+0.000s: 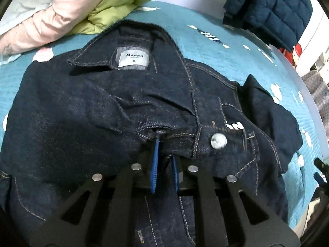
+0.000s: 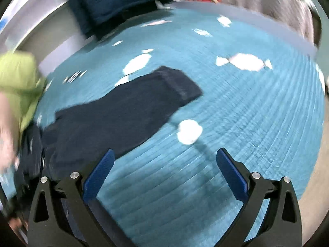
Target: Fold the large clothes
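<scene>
One claw (image 1: 164, 160) pinching denim jacket (image 1: 123, 103) — other (image 2: 164, 173) wide.

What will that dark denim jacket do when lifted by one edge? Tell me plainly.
The denim jacket will probably drape and sag, since it already creases where the left claw pinches it. It is likely heavyish: thick seams, metal button. The sleeve lying loose on the bedspread should trail behind.

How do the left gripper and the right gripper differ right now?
The left gripper has its blue pads nearly together, pinching a fold of the dark denim jacket; the right gripper is spread wide and holds nothing. The left sits on the jacket, while the right hangs over the teal quilted bedspread beside the jacket's sleeve. Both have black frames.
</scene>
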Demonstrator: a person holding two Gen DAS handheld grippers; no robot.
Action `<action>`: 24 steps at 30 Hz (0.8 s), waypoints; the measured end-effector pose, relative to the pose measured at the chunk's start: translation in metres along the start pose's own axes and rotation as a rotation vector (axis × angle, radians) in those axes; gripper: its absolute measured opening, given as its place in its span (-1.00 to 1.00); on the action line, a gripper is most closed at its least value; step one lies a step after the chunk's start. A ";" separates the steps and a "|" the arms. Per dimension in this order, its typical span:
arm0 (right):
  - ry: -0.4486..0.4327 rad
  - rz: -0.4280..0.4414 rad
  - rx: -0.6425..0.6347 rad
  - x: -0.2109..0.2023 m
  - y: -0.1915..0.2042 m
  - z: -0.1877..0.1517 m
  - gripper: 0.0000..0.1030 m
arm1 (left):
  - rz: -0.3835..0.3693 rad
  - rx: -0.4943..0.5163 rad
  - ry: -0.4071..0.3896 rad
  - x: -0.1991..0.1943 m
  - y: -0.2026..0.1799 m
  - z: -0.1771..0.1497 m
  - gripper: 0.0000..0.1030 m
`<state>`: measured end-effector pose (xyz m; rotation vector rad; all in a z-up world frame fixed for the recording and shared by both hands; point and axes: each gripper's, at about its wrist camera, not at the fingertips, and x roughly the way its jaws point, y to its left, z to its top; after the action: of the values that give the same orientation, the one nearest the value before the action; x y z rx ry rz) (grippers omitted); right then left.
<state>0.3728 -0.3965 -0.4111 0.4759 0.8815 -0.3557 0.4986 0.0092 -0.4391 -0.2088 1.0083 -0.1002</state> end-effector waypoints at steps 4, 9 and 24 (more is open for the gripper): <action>0.067 0.082 0.209 0.030 -0.032 0.012 0.86 | -0.011 -0.004 0.031 -0.010 0.000 -0.002 -0.67; 0.071 0.136 0.360 0.058 -0.052 0.026 0.88 | 0.003 0.047 0.049 -0.021 -0.005 -0.007 -0.64; 0.047 0.337 0.500 0.080 -0.053 0.047 0.65 | -0.110 0.044 -0.001 -0.052 0.000 -0.017 0.92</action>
<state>0.4245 -0.4745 -0.4628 1.0832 0.7369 -0.2526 0.4568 0.0169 -0.4047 -0.2245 0.9924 -0.2218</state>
